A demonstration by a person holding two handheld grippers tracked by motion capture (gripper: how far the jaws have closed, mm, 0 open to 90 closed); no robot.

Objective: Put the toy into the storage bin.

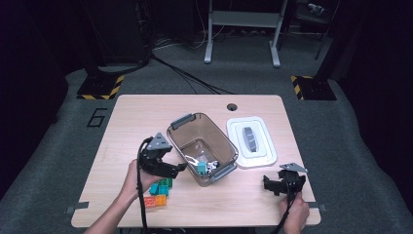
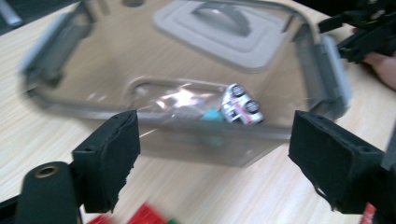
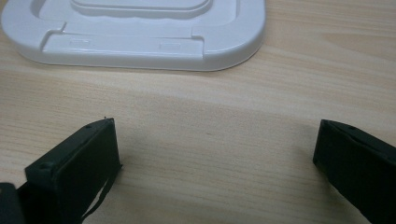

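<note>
Left hand-held gripper point(image 1: 181, 167), jaws apart and empty, hovers at the clear bin point(image 1: 181, 146) holding a toy car point(image 2: 242, 111), beside light, rigid blocks point(image 1: 160, 191) on the tabletop point(image 1: 131, 112) (best pinched across flat sides); right hand-held gripper point(image 1: 267, 183) rests open.

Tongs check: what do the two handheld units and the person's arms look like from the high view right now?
Both tongs are black. The left tongs and the right tongs each carry a grey three-cornered plate on top and trail a black cable toward the table's near edge. In the gripper views the jaws end in blocky black foam-like pads, rough at the edges. The forearms are bare, with no sleeves in view.
</note>
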